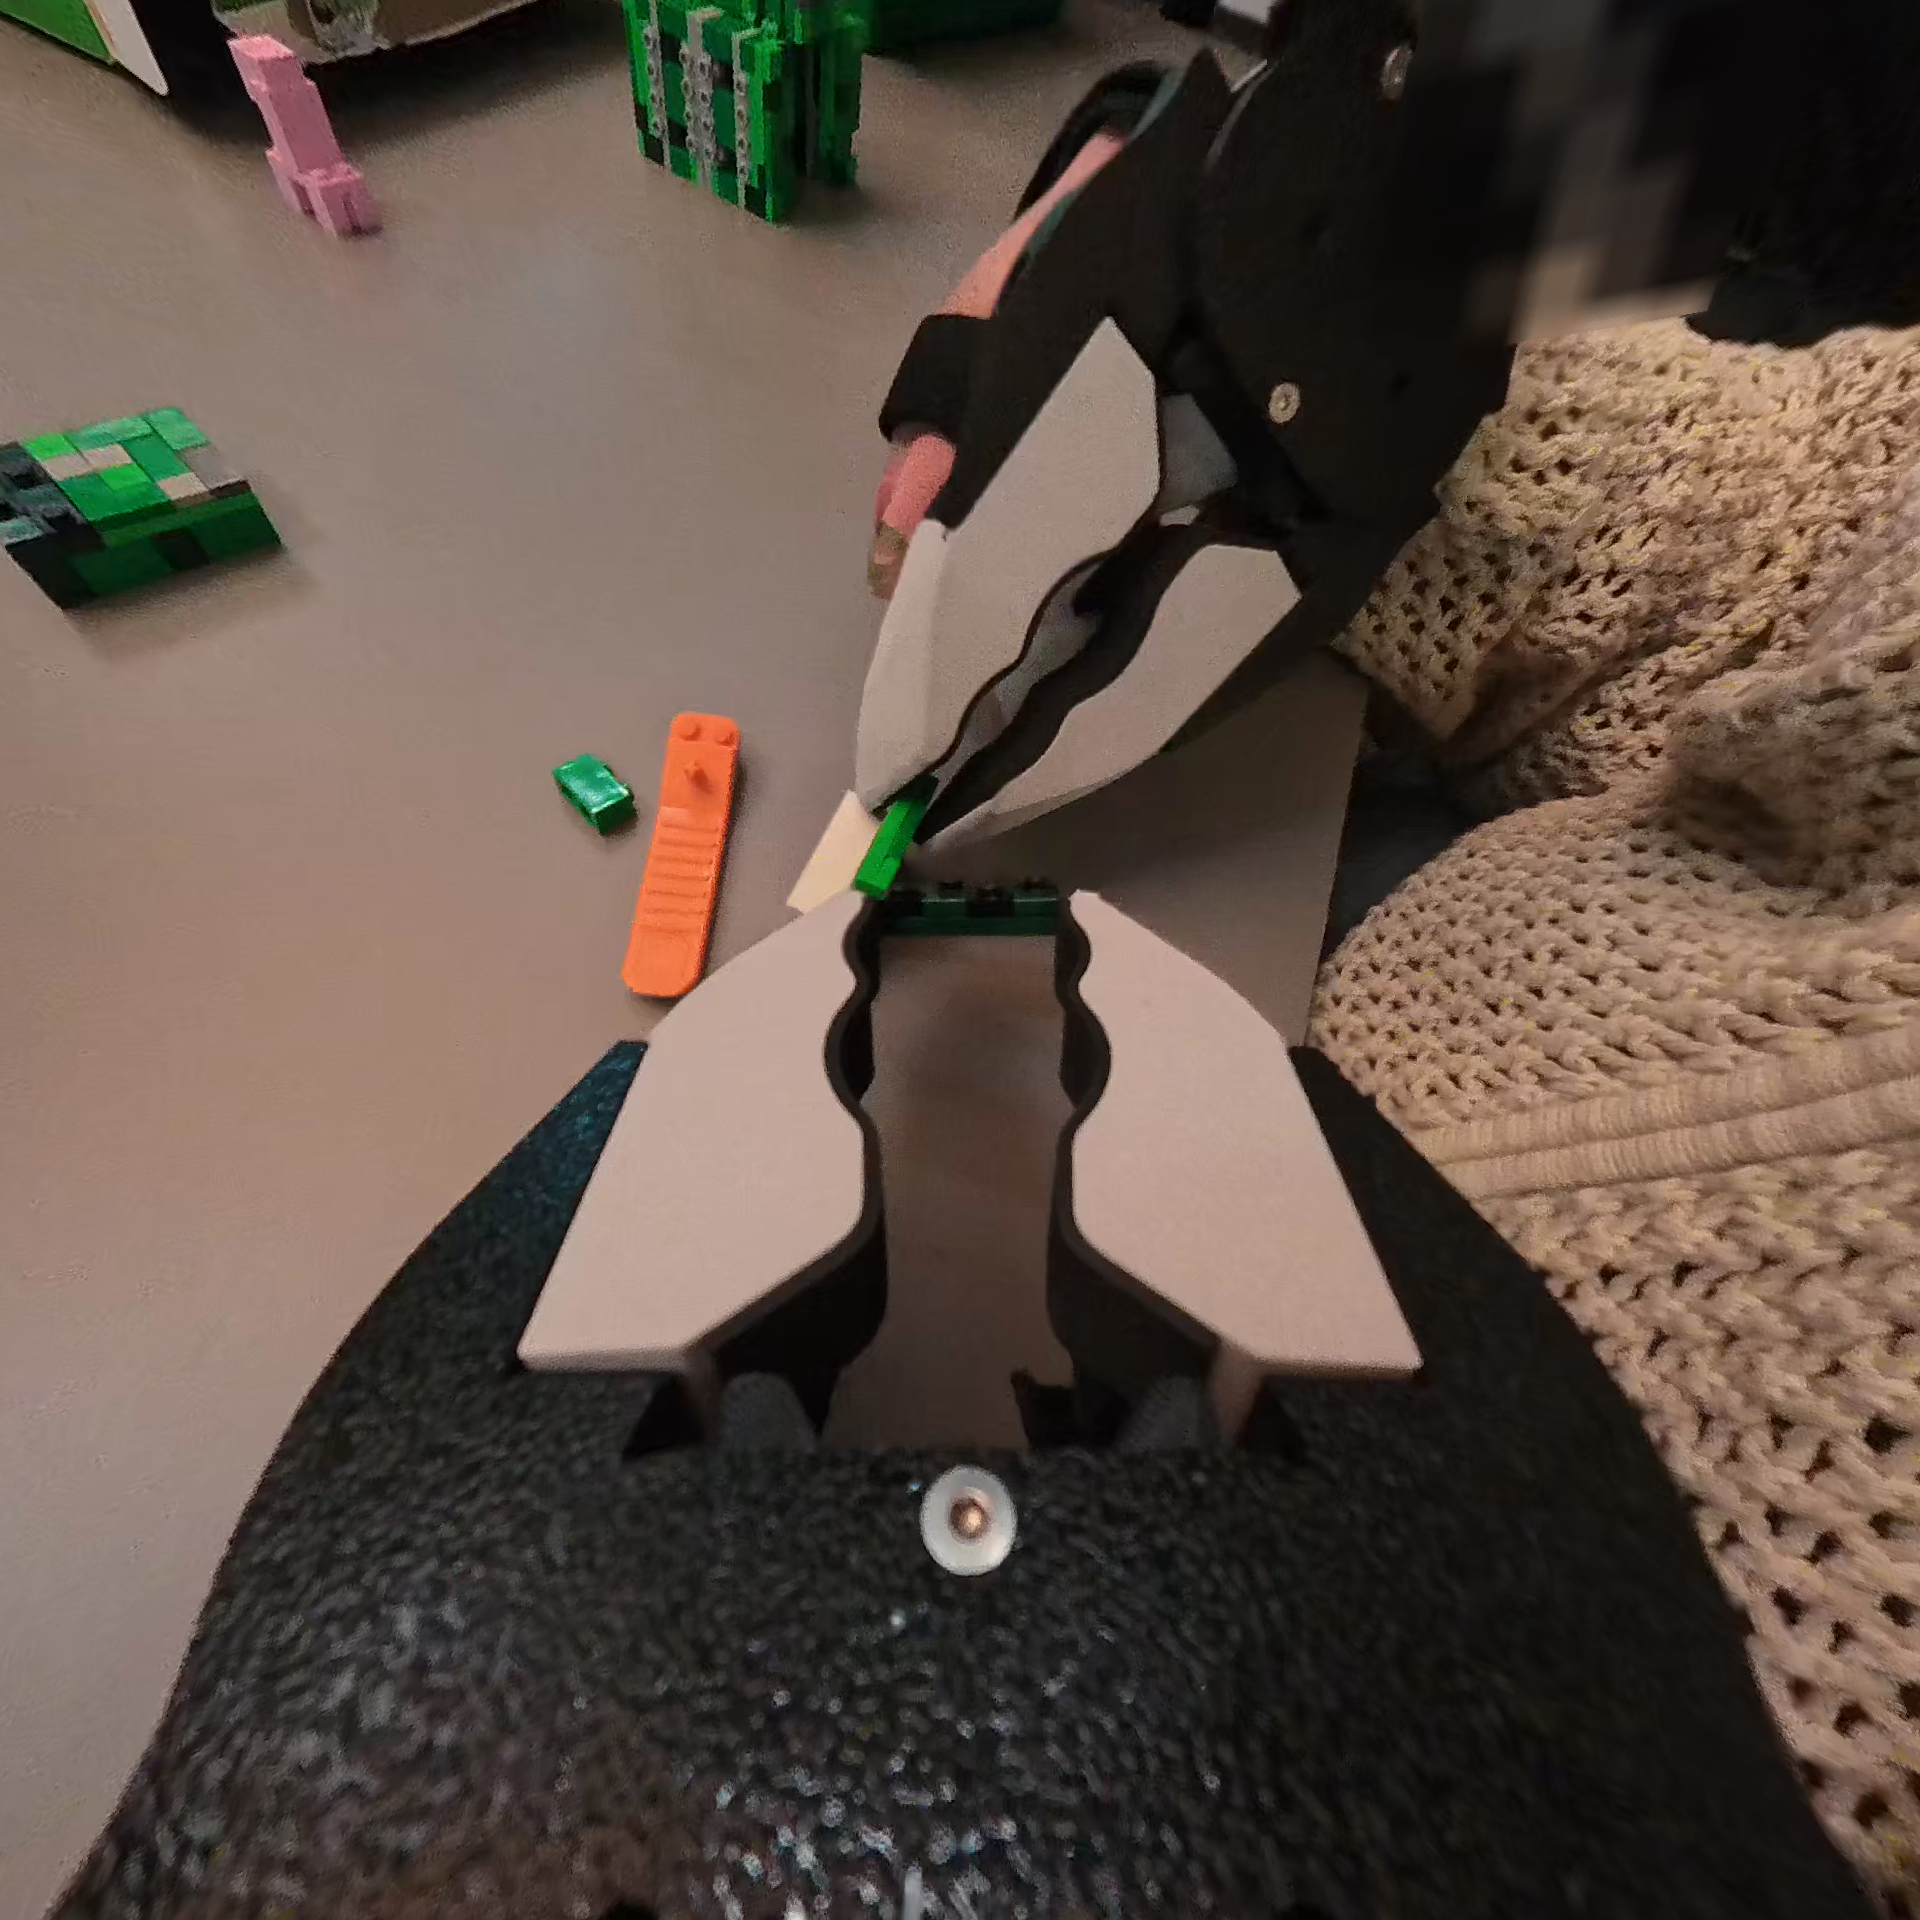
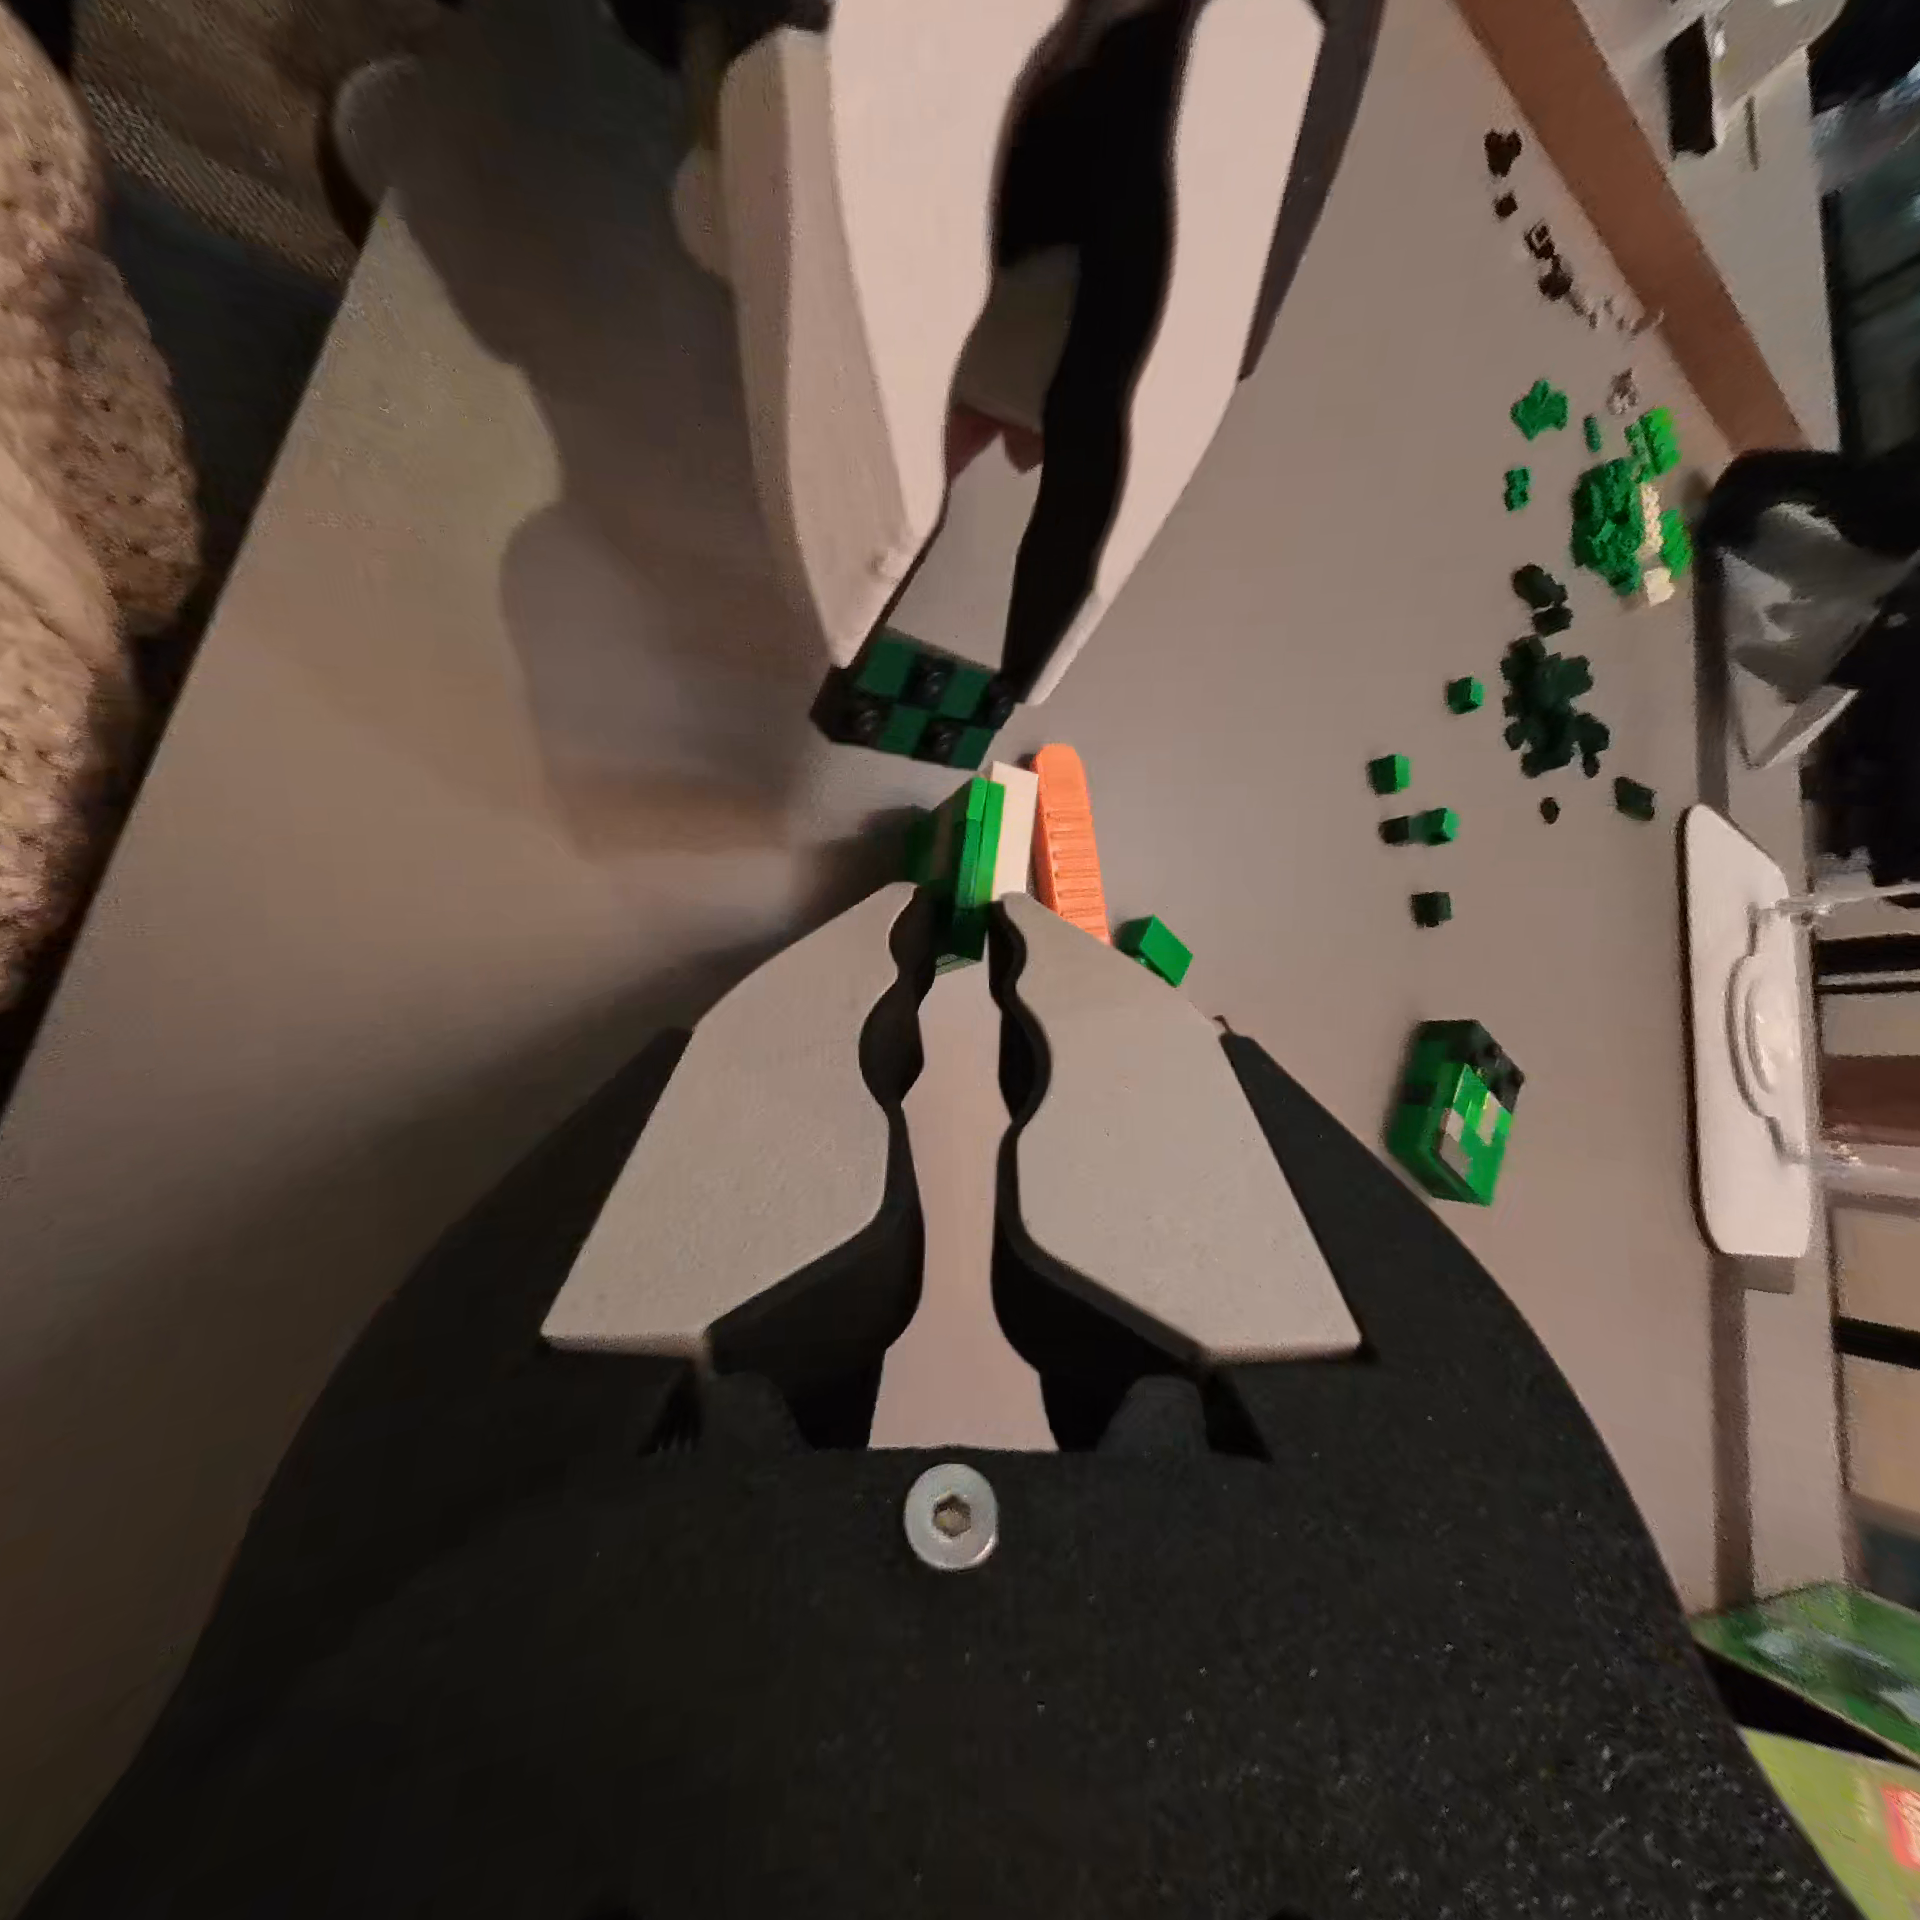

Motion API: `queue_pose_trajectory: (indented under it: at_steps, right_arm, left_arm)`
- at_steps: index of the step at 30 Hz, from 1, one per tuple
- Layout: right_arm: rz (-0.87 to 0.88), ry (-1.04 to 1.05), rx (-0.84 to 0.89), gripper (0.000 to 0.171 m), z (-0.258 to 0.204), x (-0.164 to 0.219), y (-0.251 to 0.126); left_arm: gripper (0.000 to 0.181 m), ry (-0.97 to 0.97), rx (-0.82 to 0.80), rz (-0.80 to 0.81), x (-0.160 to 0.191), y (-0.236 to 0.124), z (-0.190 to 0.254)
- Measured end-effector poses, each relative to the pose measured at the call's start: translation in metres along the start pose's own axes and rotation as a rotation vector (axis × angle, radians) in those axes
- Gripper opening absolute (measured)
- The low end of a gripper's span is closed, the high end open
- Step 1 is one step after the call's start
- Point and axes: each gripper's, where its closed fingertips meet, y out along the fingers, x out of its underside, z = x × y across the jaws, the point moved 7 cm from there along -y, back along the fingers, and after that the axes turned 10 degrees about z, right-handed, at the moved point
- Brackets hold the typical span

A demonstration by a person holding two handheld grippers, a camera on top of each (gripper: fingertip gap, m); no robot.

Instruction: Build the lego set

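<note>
Both grippers pinch pieces: right gripper (image 2: 954, 914) holds a small green-and-white piece (image 2: 971, 862) and must press it onto the dark green plate (image 2: 914, 701) in left gripper (image 1: 966, 914).

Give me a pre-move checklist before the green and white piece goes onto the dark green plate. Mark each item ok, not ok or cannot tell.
1. Left gripper holds the dark green plate by its sides: ok.
2. Right gripper is shut on the green and white piece: ok.
3. Plate studs free of fingers: ok, several show in the right wrist view.
4. Piece lined up with the studs: cannot tell; it looks tilted and off the plate's end.
5. Piece apart from the plate: ok, a small gap shows.
6. Orange brick separator lies on the table beside the work spot, not between the parts: ok.
</note>
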Motion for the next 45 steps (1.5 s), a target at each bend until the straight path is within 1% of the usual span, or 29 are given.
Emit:
queue_pose_trajectory:
  at_steps: [5, 15, 18, 21, 24, 29, 34, 36, 38, 41, 45]
  right_arm:
    - [0.022, -0.022, 0.004, 0.009, -0.004, -0.001, -0.001]
    - [0.022, -0.053, 0.011, 0.011, -0.005, -0.003, -0.003]
    - [0.044, -0.065, -0.003, 0.011, -0.008, -0.004, -0.004]
    - [0.05, -0.058, -0.004, 0.011, -0.008, -0.005, -0.004]
    - [0.054, -0.054, 0.004, 0.011, -0.007, -0.005, -0.003]
    - [0.05, -0.017, 0.024, 0.018, -0.004, -0.003, -0.001]
    - [0.009, 0.064, -0.018, 0.028, -0.002, 0.0, 0.004]
    - [-0.01, 0.083, -0.036, 0.025, -0.002, 0.001, 0.007]
    - [-0.026, 0.085, -0.042, 0.018, -0.002, 0.002, 0.009]
    - [-0.027, 0.09, -0.006, 0.018, 0.001, 0.003, 0.009]
    - [0.06, 0.131, 0.131, 0.018, 0.017, -0.001, -0.002]
  left_arm:
    - [0.033, -0.007, -0.022, -0.015, 0.0, -0.007, -0.003]
    - [0.033, -0.011, -0.005, -0.05, 0.004, -0.004, -0.004]
    - [0.033, -0.008, -0.03, -0.031, 0.0, -0.009, -0.009]
    - [0.033, -0.033, -0.062, 0.022, -0.005, -0.014, -0.016]
    - [0.033, -0.052, -0.088, 0.037, -0.003, -0.011, -0.021]
    - [0.033, -0.052, -0.094, 0.013, 0.003, -0.002, -0.021]
    - [0.033, -0.065, -0.077, 0.014, 0.003, 0.001, -0.021]
    - [0.033, -0.07, -0.073, 0.013, 0.004, 0.002, -0.021]
    - [0.033, -0.068, -0.071, 0.016, 0.004, 0.001, -0.021]
    - [0.033, -0.063, -0.079, 0.051, 0.002, -0.004, -0.021]
    - [0.033, -0.114, -0.061, 0.158, -0.005, -0.013, -0.024]
